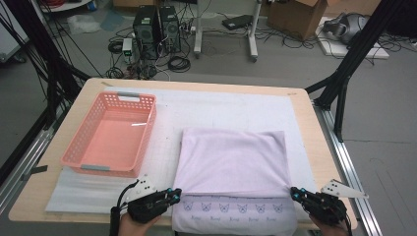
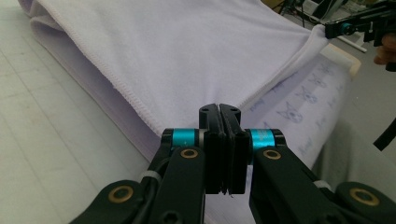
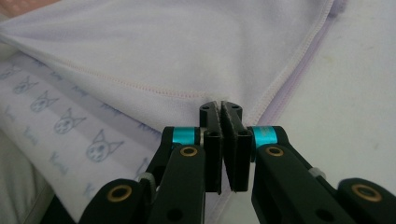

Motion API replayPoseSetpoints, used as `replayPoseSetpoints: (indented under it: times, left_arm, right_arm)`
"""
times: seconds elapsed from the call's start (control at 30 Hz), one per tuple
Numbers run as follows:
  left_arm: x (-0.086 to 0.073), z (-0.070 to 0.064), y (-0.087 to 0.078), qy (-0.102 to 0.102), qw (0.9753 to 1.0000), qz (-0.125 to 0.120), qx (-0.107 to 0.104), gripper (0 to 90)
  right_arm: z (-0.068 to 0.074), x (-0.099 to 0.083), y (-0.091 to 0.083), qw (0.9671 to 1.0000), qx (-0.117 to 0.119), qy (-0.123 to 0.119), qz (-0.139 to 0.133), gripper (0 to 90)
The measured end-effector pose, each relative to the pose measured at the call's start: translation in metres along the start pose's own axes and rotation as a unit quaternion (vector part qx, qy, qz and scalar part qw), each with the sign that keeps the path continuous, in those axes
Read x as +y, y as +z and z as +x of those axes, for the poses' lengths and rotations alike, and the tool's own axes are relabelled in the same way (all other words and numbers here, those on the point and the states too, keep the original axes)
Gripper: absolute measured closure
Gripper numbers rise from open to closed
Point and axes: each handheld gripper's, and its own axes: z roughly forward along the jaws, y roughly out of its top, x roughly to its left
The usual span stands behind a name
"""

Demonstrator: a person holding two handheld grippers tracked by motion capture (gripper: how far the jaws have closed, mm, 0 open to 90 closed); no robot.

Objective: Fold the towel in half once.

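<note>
A lilac towel point(image 1: 231, 157) lies folded on the table's right half, and its lower layer shows a printed band of cat faces point(image 1: 231, 209) along the near edge. My left gripper point(image 1: 174, 192) is shut on the top layer's near left corner. My right gripper point(image 1: 293, 192) is shut on the near right corner. In the left gripper view the towel point(image 2: 196, 46) runs from the closed jaws of my left gripper point(image 2: 219, 109) to the right gripper point(image 2: 334, 29). In the right gripper view the hemmed corner point(image 3: 187, 60) meets the closed jaws of my right gripper point(image 3: 222, 106).
A pink plastic basket point(image 1: 150, 129) with nothing in it stands left of the towel. A white foam sheet point(image 1: 221, 105) covers most of the wooden table point(image 1: 307, 132). Computers, cables and boxes sit on the floor beyond the far edge.
</note>
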Motion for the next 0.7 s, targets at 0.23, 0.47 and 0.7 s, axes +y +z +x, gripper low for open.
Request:
replayPoseSetpoints:
  times: [0.23,0.47,0.7]
  left_arm:
    - [-0.012,-0.02,-0.016,0.002,0.9999,0.001,-0.012,88.0]
    - [-0.027,-0.036,-0.028,0.004,0.9995,0.015,-0.027,87.6]
    - [-0.022,-0.02,-0.022,-0.013,0.9997,-0.017,0.014,47.8]
  right_arm:
    - [0.015,-0.015,-0.018,1.0,0.004,-0.006,0.005,87.1]
    - [0.025,-0.029,-0.036,0.9997,0.017,-0.009,0.016,87.1]
    - [0.022,-0.026,-0.035,0.9998,0.005,0.017,0.0,56.6]
